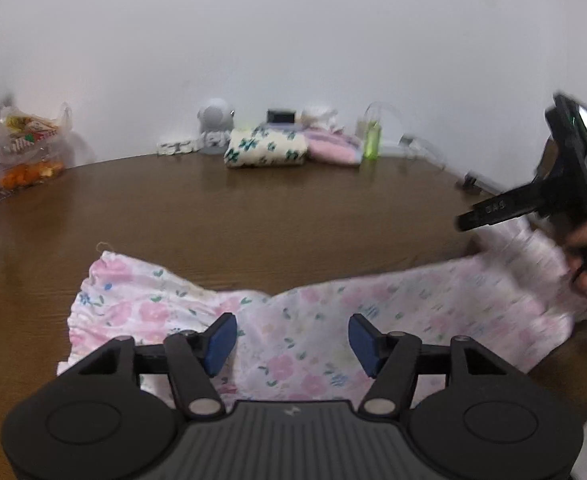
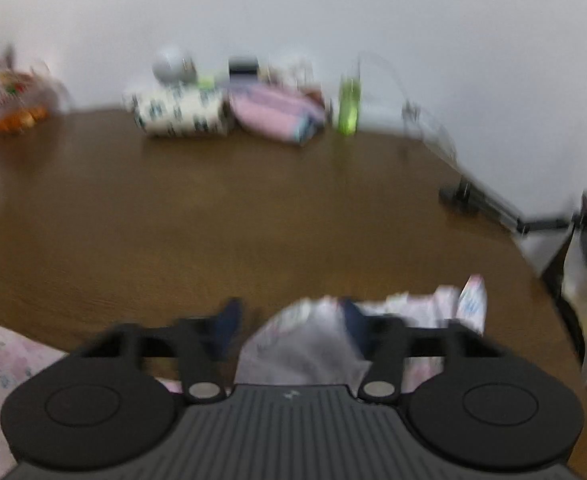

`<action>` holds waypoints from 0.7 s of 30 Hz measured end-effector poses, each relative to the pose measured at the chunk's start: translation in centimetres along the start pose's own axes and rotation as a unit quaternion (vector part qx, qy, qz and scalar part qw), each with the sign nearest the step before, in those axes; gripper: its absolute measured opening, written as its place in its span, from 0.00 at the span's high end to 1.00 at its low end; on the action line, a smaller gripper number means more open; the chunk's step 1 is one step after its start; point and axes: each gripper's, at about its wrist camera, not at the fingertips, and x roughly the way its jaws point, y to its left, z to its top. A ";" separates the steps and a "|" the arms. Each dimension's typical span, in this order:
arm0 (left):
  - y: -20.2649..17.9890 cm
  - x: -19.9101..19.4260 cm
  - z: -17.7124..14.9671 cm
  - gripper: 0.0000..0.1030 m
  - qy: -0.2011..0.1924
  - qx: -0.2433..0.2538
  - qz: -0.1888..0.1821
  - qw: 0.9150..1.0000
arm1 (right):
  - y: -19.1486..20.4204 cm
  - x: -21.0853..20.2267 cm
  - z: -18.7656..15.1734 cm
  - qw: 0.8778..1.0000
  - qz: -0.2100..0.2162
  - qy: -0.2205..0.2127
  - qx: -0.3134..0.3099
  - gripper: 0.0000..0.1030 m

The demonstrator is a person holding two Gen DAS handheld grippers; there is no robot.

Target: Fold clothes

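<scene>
Left gripper (image 1: pixel 292 340) wide, empty, above floral garment (image 1: pixel 313 320) stretched sideways; right gripper (image 2: pixel 289 320) parted around its end.

Both the left gripper (image 1: pixel 292 343) and right gripper (image 2: pixel 289 326) are black, with ribbed grey bodies, silver pivot screws and blue-padded fingers (image 1: pixel 221 342).

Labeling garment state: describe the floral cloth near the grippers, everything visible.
The floral cloth is thin white fabric printed with pink flowers and small blue and green sprigs. It lies unfolded and wrinkled along the near edge of the brown table, ruffled at its left end, under the open left gripper. Its right end bunches between the right gripper's fingers.
</scene>
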 end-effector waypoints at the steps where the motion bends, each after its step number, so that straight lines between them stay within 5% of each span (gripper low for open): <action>1: -0.3 0.4 -0.1 0.41 0.005 0.012 0.013 1.000 | -0.2 0.3 -0.3 1.000 -0.004 0.003 0.008 0.76; 3: -0.6 1.1 -0.6 0.41 0.016 0.032 0.025 0.999 | -0.8 0.7 -1.0 1.000 -0.013 0.005 0.027 0.97; 4: -0.7 1.3 -0.8 0.40 0.020 0.039 0.028 0.999 | -1.3 0.5 -1.2 0.999 -0.013 -0.003 0.043 0.99; 15: 0.0 1.5 -1.0 0.40 0.032 0.018 0.016 0.999 | -6.3 -8.7 -10.3 0.967 -0.008 -0.144 0.210 0.99; 21: -0.8 0.1 1.8 0.39 0.027 0.005 -0.025 0.999 | -6.5 -7.1 -13.2 0.961 -0.016 -0.110 0.252 0.99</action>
